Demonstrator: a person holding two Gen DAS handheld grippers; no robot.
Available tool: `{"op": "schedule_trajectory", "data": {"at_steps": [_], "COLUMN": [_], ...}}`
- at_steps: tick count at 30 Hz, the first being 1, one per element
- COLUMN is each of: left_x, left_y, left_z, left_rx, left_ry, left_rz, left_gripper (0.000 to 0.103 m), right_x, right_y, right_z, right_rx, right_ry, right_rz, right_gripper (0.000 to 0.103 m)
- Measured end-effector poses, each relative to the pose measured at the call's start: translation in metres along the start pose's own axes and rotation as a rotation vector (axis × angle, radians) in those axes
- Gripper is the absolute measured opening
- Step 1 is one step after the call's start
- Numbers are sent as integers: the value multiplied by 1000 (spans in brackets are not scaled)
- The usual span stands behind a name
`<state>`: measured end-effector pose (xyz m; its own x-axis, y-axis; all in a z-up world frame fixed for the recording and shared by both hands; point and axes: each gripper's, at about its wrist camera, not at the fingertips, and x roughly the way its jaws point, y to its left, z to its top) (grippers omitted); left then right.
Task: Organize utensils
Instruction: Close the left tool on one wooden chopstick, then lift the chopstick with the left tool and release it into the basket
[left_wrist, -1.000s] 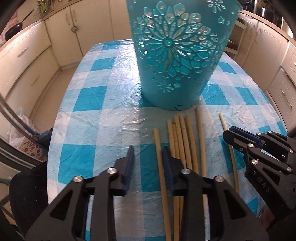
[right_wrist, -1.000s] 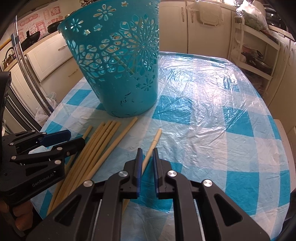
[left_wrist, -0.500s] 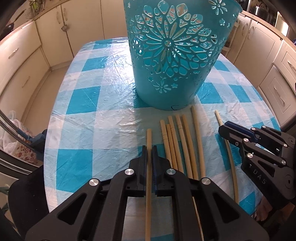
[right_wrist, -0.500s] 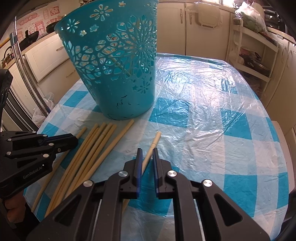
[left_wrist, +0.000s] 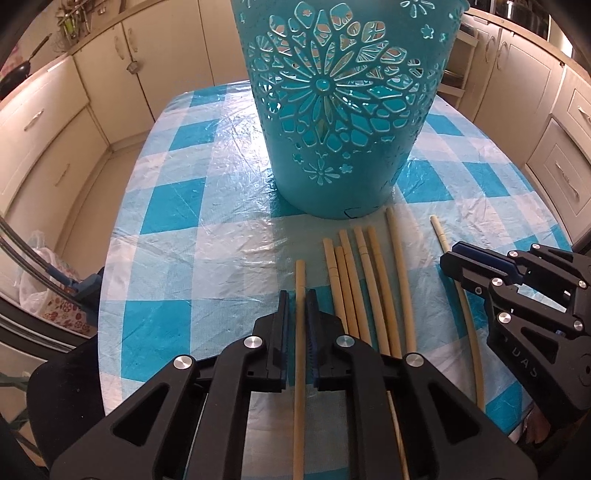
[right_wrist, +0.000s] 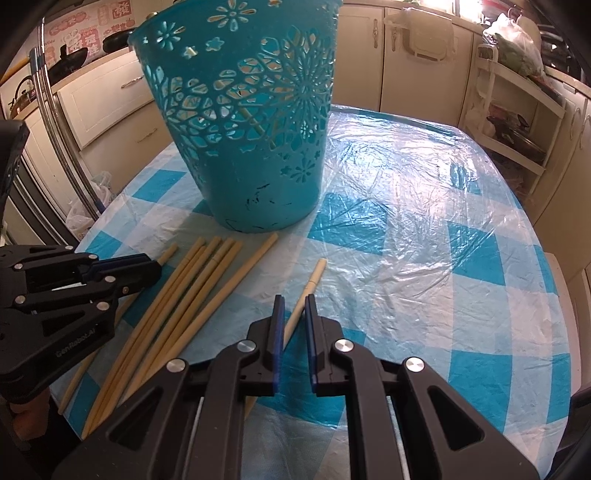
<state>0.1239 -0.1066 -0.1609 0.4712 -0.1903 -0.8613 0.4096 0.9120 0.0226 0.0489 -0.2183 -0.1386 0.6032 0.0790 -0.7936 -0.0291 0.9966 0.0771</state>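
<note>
Several long bamboo chopsticks (left_wrist: 364, 280) lie side by side on the checked table in front of a teal cut-out basket (left_wrist: 340, 110). My left gripper (left_wrist: 300, 295) is shut on the leftmost chopstick (left_wrist: 300, 273), low over the table. My right gripper (right_wrist: 293, 301) is shut on the rightmost chopstick (right_wrist: 314, 277), also low over the table; it shows at the right of the left wrist view (left_wrist: 452, 264). The basket (right_wrist: 243, 122) holds at least one stick, seen through its holes. The left gripper (right_wrist: 147, 264) shows at the left of the right wrist view.
The blue and white checked tablecloth (left_wrist: 177, 206) is covered with clear plastic (right_wrist: 424, 206). Cream kitchen cabinets (left_wrist: 48, 122) surround the table. An open shelf unit (right_wrist: 517, 122) stands at the far right. The table's left edge (left_wrist: 107, 280) is near my left gripper.
My left gripper was open beside the leftmost chopstick one second ago; it has shut on it. The right gripper has stayed shut on its chopstick. Both views have drawn slightly nearer the basket.
</note>
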Motion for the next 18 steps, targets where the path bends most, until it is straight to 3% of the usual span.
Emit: {"op": "schedule_trajectory", "data": {"at_steps": [6, 18], "left_x": [-8, -78], "left_y": [2, 3], "left_z": [-5, -11], "left_rx": [-18, -59], "left_ry": [-17, -141], "left_rz": [-6, -80], "left_gripper": [5, 5], "right_x": [-1, -2], "right_y": [-1, 3], "right_z": [-2, -4], "right_rx": [5, -13], "right_ry": [-13, -23], "right_rz": [-1, -24], "right_gripper": [11, 11]}}
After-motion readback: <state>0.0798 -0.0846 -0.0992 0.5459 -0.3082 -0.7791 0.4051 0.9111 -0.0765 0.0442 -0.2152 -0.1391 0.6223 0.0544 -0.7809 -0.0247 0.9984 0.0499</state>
